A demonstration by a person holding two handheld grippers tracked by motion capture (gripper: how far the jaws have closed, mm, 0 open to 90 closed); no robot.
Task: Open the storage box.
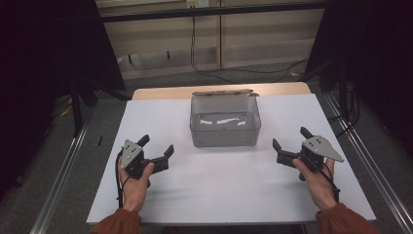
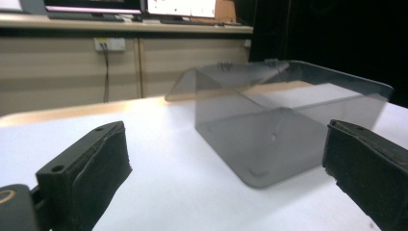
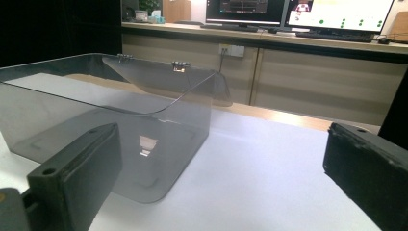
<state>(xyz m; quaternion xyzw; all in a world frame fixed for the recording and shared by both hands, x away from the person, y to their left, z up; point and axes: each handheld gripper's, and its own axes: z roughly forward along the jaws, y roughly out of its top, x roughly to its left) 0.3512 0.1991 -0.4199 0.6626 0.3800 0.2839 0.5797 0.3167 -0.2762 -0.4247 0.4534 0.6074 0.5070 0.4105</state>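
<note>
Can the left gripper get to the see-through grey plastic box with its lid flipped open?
Probably yes. The left gripper is open and points at the see-through grey plastic box, with just bare white table between them and nothing in the way.

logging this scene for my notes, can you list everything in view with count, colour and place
box: 1, clear smoky grey plastic, nothing visible inside, at the middle of the table toward its far side
lid: 1, same clear grey, hinged at the box's far edge and swung open behind it
table: 1, white top with a wooden strip along the far edge
monitors: at least 2, lit, on a counter beyond the table
wall socket: 1, white, on the beige cabinet front, with a black cable running down
left gripper: 1, black, open, held left of the box
right gripper: 1, black, open, held right of the box
sleeves: 2, rust orange, at the near edge
</note>
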